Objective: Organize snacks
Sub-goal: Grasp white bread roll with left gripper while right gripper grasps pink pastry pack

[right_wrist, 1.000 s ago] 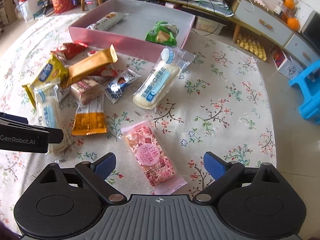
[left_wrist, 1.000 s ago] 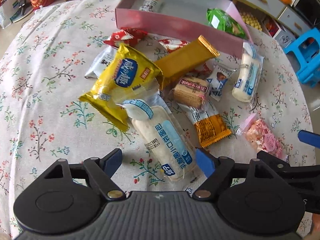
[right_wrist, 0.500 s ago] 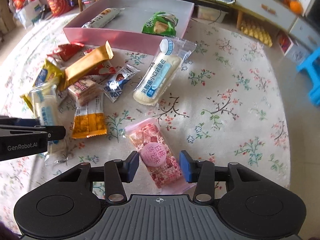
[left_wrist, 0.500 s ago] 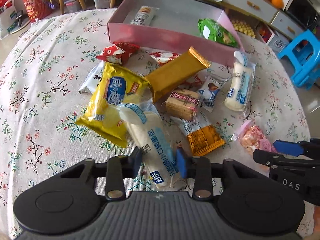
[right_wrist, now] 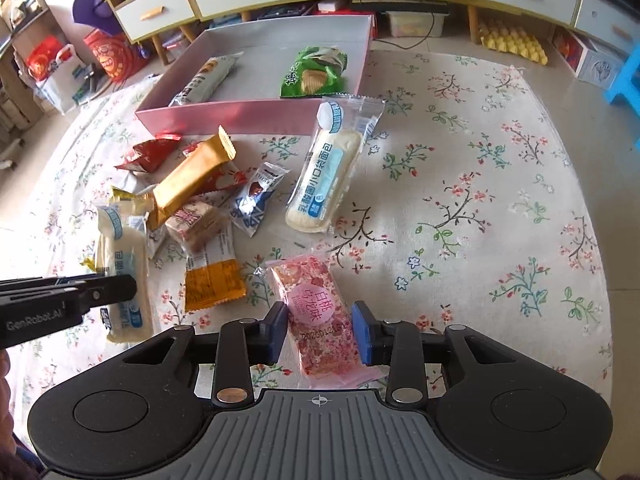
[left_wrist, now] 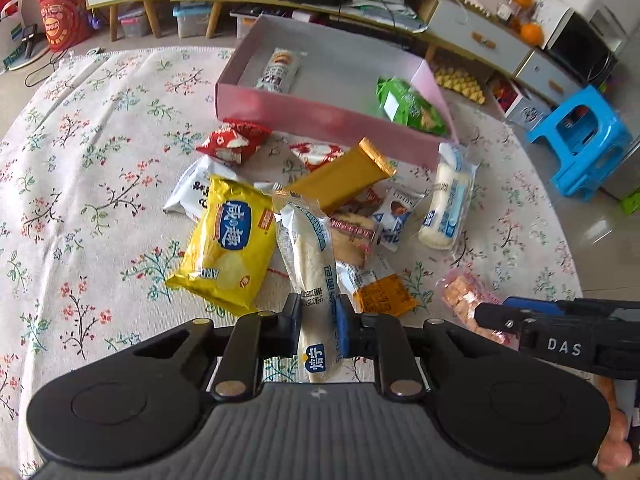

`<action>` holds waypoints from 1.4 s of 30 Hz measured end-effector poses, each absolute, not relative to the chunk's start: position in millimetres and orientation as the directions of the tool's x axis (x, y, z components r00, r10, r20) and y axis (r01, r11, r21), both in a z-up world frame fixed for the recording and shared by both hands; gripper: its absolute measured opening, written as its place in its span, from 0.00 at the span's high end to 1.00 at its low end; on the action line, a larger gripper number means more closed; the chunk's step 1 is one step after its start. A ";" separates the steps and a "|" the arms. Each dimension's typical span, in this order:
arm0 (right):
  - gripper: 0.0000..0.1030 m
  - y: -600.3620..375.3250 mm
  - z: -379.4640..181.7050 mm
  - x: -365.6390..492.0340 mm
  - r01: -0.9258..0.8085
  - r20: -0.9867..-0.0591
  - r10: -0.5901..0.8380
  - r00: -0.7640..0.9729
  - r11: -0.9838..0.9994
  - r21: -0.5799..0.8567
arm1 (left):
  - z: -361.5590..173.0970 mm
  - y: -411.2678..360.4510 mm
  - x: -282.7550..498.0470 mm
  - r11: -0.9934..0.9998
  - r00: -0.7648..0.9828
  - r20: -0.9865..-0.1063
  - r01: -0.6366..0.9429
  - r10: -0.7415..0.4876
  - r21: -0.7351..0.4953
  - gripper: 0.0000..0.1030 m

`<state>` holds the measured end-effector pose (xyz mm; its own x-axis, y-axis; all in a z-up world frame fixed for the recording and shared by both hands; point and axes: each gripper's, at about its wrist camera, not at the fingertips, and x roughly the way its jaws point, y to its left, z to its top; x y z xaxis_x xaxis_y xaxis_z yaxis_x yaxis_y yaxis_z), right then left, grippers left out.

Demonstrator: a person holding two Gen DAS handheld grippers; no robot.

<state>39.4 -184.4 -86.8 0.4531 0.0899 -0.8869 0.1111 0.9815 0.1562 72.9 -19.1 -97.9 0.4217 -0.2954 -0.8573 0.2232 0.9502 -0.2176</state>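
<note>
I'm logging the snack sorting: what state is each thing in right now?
Left hand-held gripper: jaws closing, pads pressing a white bread pack.
Right hand-held gripper: jaws closing around a pink snack pack.
Pink box: open, holding two snacks.
Yellow chip bag: lying flat, sealed.

We look steeply down from both wrist cameras, close over the floral tablecloth. Our left view faces the snack pile from its near left, our right view from farther right. Both share the pile and the far pink box.
</note>
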 end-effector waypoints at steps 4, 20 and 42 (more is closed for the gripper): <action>0.67 -181.2 -89.8 40.8 0.099 -0.893 0.090 0.441 0.984 0.148 | -97.5 -17.6 73.7 0.950 0.423 -0.856 0.225 -0.297 -0.218 0.85; 0.69 -174.2 -90.4 41.6 0.081 -0.892 0.099 0.441 0.986 0.149 | -93.1 -18.1 68.5 0.944 0.428 -0.850 0.253 -0.307 -0.213 0.85; 0.70 -196.9 -70.4 43.2 0.199 -0.848 0.084 0.524 0.955 0.218 | -75.6 3.7 86.2 0.943 0.473 -0.817 0.196 -0.331 -0.269 0.85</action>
